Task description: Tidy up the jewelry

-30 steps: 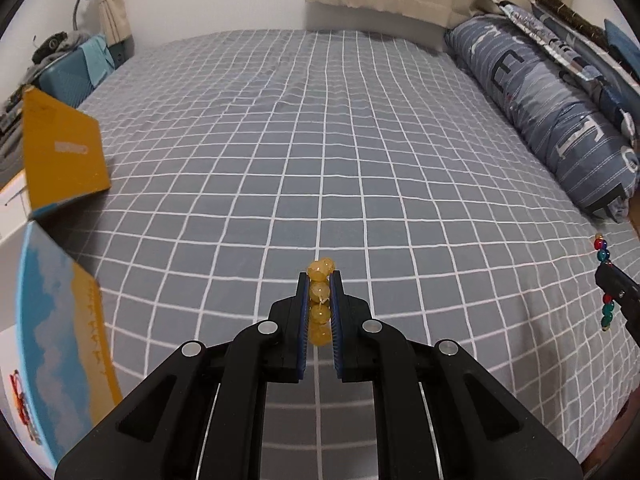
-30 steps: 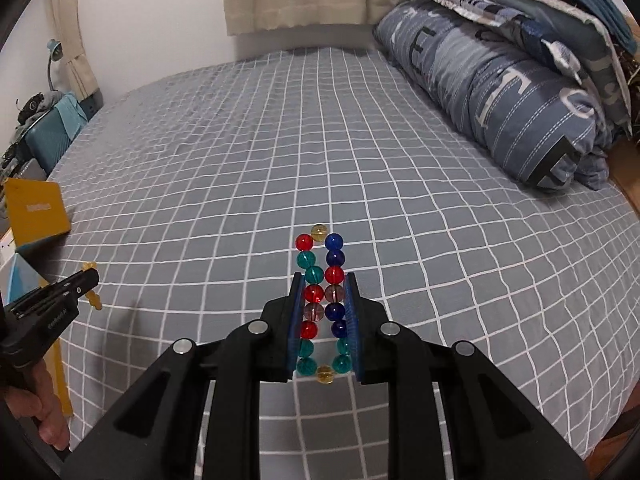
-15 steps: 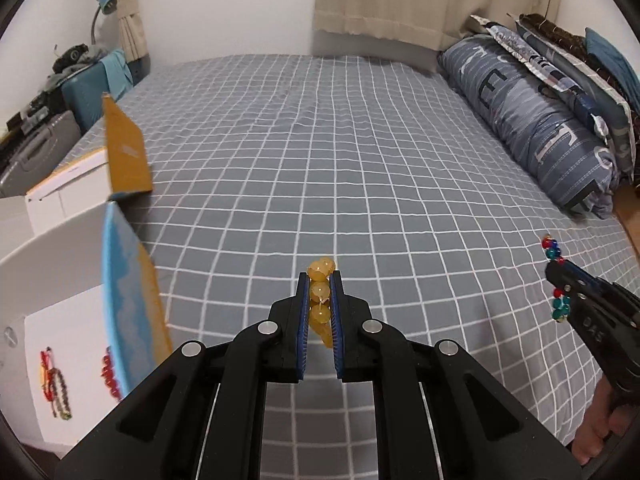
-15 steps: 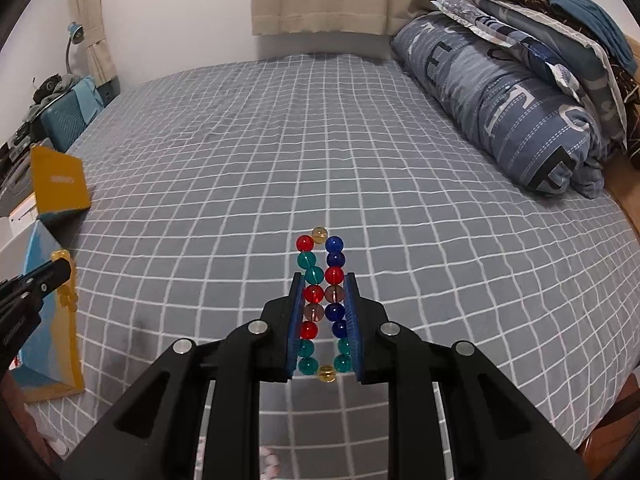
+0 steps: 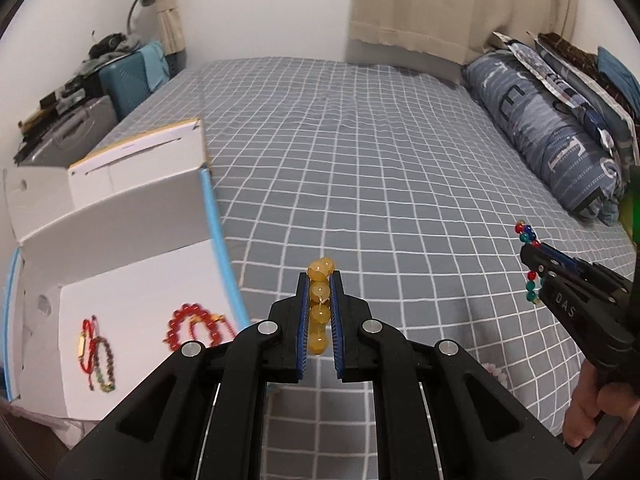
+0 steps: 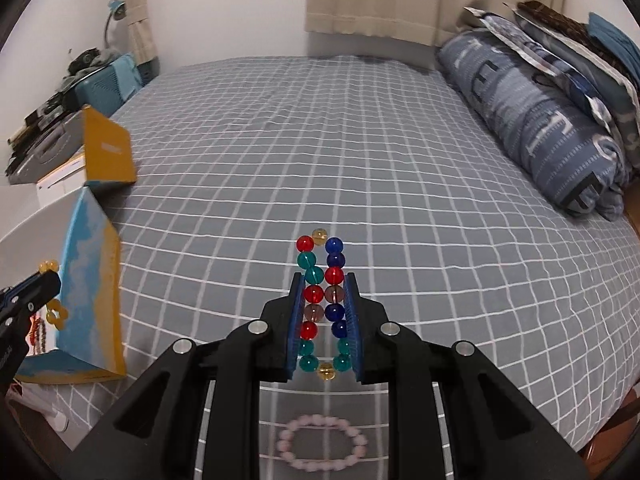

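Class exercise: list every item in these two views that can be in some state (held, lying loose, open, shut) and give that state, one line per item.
Left tongs: shut on yellow bracelet.
Right tongs: shut on multicolour bracelet.
White box: open, lid flaps up.
Red bead bracelet: lying inside the box.
Pink bracelet: lying loose on the bedspread.

The yellow bracelet (image 5: 319, 307) — translucent amber beads — is squeezed flat in a line between the left gripper (image 5: 319, 280) pads, pointing to 12 o'clock. The multicolor bracelet (image 6: 322, 304), of red, teal, blue and amber beads, is pinched into two parallel rows in the right gripper (image 6: 322, 280). A pink bracelet (image 6: 322, 448) lies round on the bed at 6 o'clock. The open box (image 5: 132, 240), at 9 o'clock, holds a red bracelet (image 5: 192, 326) and two thinner ones (image 5: 96, 354).
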